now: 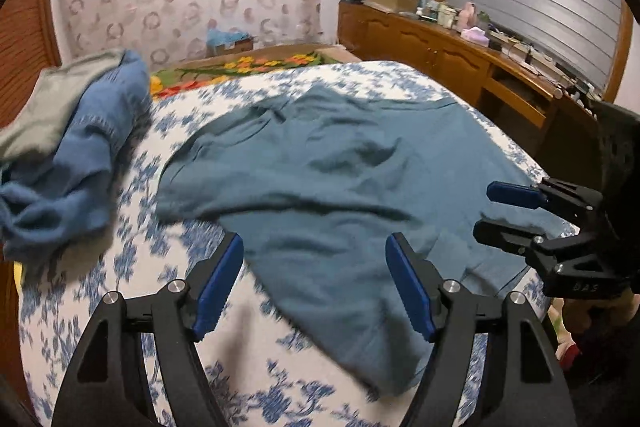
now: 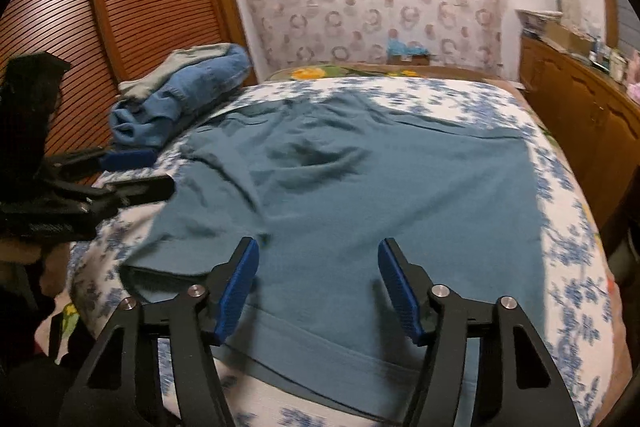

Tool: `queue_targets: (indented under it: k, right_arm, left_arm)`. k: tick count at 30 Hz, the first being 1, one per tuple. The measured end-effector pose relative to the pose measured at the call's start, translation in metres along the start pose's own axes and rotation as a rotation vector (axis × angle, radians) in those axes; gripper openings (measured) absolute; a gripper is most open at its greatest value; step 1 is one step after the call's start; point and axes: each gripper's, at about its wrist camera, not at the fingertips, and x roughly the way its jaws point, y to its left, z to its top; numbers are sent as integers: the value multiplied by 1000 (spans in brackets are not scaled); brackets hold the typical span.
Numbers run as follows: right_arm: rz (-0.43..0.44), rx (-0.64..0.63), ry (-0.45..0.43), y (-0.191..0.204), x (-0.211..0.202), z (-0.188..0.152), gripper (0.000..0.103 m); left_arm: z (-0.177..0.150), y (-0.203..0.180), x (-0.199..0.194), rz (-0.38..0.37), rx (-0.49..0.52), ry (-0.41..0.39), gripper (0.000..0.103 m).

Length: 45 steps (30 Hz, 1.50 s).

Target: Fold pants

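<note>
While looking along both tongs, found the teal pants spread flat and lightly creased over most of the bed, on its white cover with blue flowers. Saw the left tongs apart above the near edge of the pants, with nothing clamped. Saw the right tongs likewise apart over the hemmed near edge, gripping nothing. Noted small raised letters on the black body of the right tongs, perhaps "BAS", too faint to read surely. Found a heap of blue denim against a grey garment at the bed's far left corner, apart from the pants. Made out a cluttered wooden sideboard right of the bed, with any labels too blurred to read.
</note>
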Motion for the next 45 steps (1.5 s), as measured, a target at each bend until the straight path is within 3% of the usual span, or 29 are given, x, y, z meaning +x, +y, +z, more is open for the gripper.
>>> queue_targets:
  k: [7, 16, 24, 33, 45]
  right_arm:
    - [72, -52, 30, 13, 20, 6, 55]
    - [117, -71, 94, 15, 41, 5, 38]
    - [146, -67, 54, 15, 35, 11, 9]
    - [96, -69, -82, 0, -18, 21, 7]
    - [9, -38, -154, -12, -71, 5, 7]
  left_arm:
    - [-17, 11, 6, 4, -36, 33, 74]
    - [-29, 14, 9, 5, -46, 48, 74]
    - [-32, 16, 7, 3, -61, 46, 74]
    - [-23, 4, -3, -17, -32, 17, 74]
    - [0, -24, 2, -66, 29, 1, 74]
